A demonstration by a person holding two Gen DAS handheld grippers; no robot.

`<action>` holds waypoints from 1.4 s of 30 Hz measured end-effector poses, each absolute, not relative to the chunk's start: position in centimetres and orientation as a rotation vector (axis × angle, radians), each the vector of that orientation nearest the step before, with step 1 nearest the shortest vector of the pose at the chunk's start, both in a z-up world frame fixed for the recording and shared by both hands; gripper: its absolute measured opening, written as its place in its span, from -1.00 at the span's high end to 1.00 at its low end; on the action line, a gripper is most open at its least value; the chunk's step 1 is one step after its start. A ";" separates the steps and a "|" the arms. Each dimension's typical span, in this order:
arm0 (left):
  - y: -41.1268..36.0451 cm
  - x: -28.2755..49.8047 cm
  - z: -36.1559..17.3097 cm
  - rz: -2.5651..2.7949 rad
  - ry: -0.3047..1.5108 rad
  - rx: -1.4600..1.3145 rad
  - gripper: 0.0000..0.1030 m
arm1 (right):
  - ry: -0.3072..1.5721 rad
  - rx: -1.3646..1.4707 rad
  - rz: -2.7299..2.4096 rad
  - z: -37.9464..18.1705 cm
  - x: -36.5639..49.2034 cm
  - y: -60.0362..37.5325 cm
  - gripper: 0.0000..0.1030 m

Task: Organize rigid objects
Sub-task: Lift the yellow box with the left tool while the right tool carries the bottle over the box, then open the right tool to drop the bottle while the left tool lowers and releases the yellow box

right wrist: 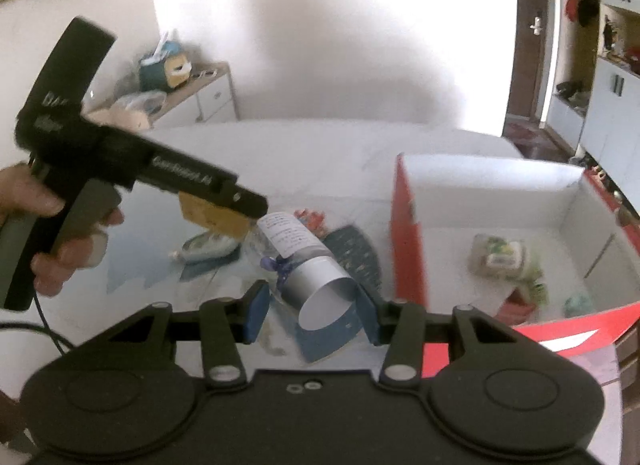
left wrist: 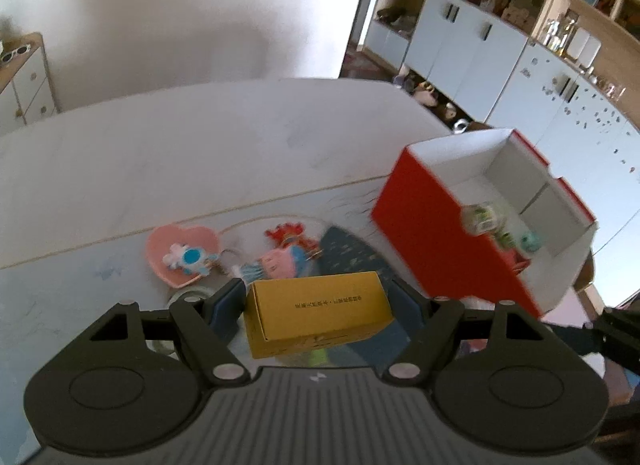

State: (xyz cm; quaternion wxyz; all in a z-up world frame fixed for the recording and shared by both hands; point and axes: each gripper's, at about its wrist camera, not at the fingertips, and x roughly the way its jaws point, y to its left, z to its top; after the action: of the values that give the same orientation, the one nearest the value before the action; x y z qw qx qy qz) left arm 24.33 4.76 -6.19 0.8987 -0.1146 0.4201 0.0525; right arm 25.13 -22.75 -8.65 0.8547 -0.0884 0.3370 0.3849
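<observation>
My left gripper [left wrist: 318, 305] is shut on a yellow cardboard box [left wrist: 316, 313], held crosswise above the table. In the right wrist view a hand holds that gripper [right wrist: 236, 213] at the left, the yellow box [right wrist: 208, 215] in its jaws. My right gripper [right wrist: 312, 313] is shut on a clear bottle [right wrist: 296, 253] with a silver cap and a white label, lifted off the table. A red box [left wrist: 420, 233] with a white inside stands open at the right, also the red box [right wrist: 408, 233] beside the bottle. Small packets [right wrist: 500, 257] lie in it.
On the white table [left wrist: 160, 169] lie a pink heart dish [left wrist: 184, 249] with a blue-white toy, red and pink toys [left wrist: 284, 257] and a dark blue mat [left wrist: 352, 257]. White cabinets [left wrist: 472, 41] stand behind the red box. A low drawer unit [right wrist: 200, 97] stands against the far wall.
</observation>
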 end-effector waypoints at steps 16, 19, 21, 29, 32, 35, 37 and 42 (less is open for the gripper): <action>-2.5 26.7 -2.4 0.058 0.808 -0.214 -0.52 | 0.640 -0.169 0.745 -6.8 31.1 -28.5 0.10; -4.4 27.7 -2.2 0.044 0.805 -0.201 -0.52 | 0.639 -0.165 0.734 -6.6 32.1 -29.8 0.13; -5.6 28.2 -2.1 0.035 0.803 -0.192 -0.52 | 0.640 -0.164 0.729 -6.7 32.9 -30.7 0.16; -10.2 32.1 -3.8 0.013 0.853 -0.187 -0.52 | 0.679 -0.189 0.708 -8.4 37.2 -32.8 0.23; -11.7 33.6 -4.6 0.016 0.875 -0.181 -0.52 | 0.687 -0.193 0.688 -8.8 38.6 -33.7 0.24; -13.0 34.7 -5.1 0.021 0.891 -0.160 -0.52 | 0.716 -0.180 0.668 -9.5 40.4 -34.5 0.31; -13.9 35.7 -5.7 0.020 0.907 -0.152 -0.52 | 0.730 -0.176 0.652 -10.2 41.5 -35.0 0.31; -15.5 37.7 -7.0 0.036 0.938 -0.114 -0.52 | 0.772 -0.174 0.626 -11.8 43.8 -35.9 0.31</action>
State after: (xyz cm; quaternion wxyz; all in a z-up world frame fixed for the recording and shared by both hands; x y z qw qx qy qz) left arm 37.75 -15.53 -7.02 0.8902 -0.0551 0.4518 0.0172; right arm 43.77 -35.88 -11.82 0.8753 -0.0833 0.3700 0.3000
